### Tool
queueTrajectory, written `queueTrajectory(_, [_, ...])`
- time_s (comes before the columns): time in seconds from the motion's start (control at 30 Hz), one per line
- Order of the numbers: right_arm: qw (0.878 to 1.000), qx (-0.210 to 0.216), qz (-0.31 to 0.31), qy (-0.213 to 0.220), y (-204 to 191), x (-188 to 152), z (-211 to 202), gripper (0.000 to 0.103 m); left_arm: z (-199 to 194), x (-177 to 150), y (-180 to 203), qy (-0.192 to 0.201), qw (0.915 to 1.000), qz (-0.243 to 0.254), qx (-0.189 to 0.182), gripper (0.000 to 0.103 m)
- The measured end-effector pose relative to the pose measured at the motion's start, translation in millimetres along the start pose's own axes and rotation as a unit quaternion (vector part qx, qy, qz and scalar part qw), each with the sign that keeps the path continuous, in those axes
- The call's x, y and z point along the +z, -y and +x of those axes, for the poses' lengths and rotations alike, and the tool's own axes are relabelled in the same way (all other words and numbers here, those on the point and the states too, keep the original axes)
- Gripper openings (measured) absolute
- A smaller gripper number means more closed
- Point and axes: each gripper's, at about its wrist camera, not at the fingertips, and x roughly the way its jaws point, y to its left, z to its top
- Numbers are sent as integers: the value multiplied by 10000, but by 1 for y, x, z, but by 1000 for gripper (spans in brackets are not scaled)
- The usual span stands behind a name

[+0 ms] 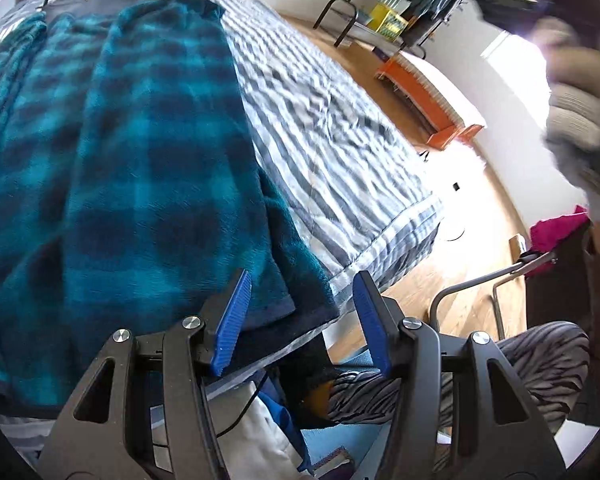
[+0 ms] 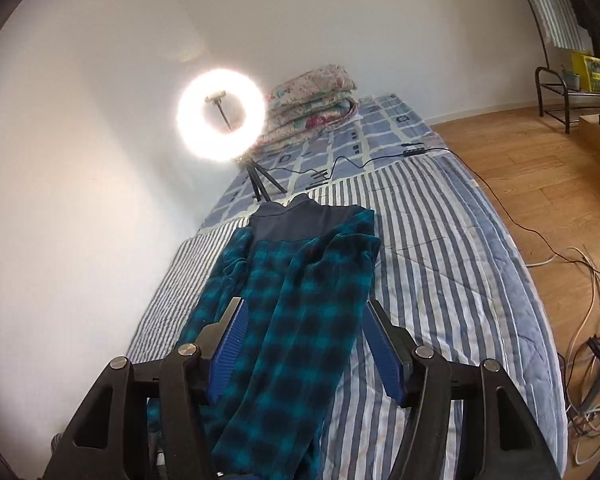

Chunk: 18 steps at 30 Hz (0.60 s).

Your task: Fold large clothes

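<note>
On the striped quilt [image 2: 440,248], a teal plaid garment [image 2: 300,300] (sleeves folded inward), both grippers [image 1: 300,320] [image 2: 304,344] spread wide, empty.

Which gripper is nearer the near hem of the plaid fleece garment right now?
Left. The left gripper sits open right at the hem corner of the plaid fleece garment; the right gripper hangs open above it, looking down its length.

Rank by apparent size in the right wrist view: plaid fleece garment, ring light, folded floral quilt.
1. plaid fleece garment, though it lies nearest the camera.
2 and 3. ring light and folded floral quilt look alike; unranked.
</note>
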Motion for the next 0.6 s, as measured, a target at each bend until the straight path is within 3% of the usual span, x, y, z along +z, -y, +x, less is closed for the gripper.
queueTrajectory(0.07, [9999, 75, 97, 96, 7, -10, -10, 71, 12, -3, 8, -60, 9998, 110, 144, 54])
queueTrajectory(0.17, [9991, 56, 425, 80, 28, -20, -11, 72, 22, -7, 21, -54, 9976, 462, 514, 60])
queueTrajectory(0.33, [9959, 16, 906, 10, 58, -24, 2, 72, 33, -14, 24, -52, 9920, 749, 1018, 58])
queueTrajectory(0.47, [9906, 177, 1354, -21, 78, -28, 10, 72, 35, -17, 21, 28, 9902, 865, 1099, 40])
queueTrajectory(0.57, [9891, 79, 1472, -59, 86, -30, 19, 72, 31, -15, 16, 60, 9906, 886, 1039, 14])
queueTrajectory(0.6, [9884, 49, 1515, -81, 87, -32, 22, 72, 27, -14, 14, 87, 9917, 850, 963, 14])
